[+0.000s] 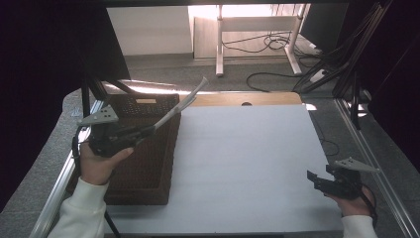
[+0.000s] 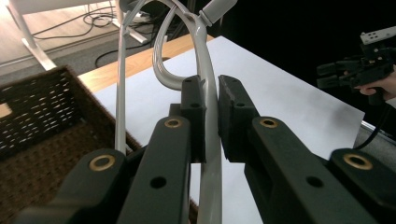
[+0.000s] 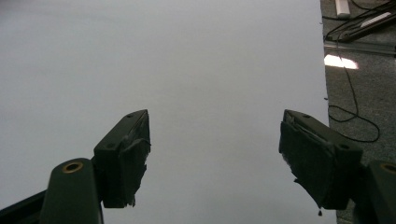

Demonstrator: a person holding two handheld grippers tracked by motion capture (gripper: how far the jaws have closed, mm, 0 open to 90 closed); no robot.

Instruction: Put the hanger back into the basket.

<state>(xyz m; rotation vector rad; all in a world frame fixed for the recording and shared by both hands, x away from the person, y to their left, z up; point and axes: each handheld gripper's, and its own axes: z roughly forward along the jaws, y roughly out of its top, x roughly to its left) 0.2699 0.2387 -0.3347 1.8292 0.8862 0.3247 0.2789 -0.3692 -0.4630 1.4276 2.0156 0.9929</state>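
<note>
Looks like a lab or test room, not a home. Worktop (image 1: 237,163) under a white sheet, metal rail (image 1: 59,183) along its edge, black curtains (image 1: 44,49) on both sides. Behind: grey carpet (image 1: 168,69), loose cables (image 1: 270,42), white desk frame (image 1: 219,44).

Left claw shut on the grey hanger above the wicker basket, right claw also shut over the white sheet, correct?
Not quite: the right claw is open, jaws wide apart over the white sheet, per the right gripper view. The left claw is shut on the grey hanger above the wicker basket.
</note>
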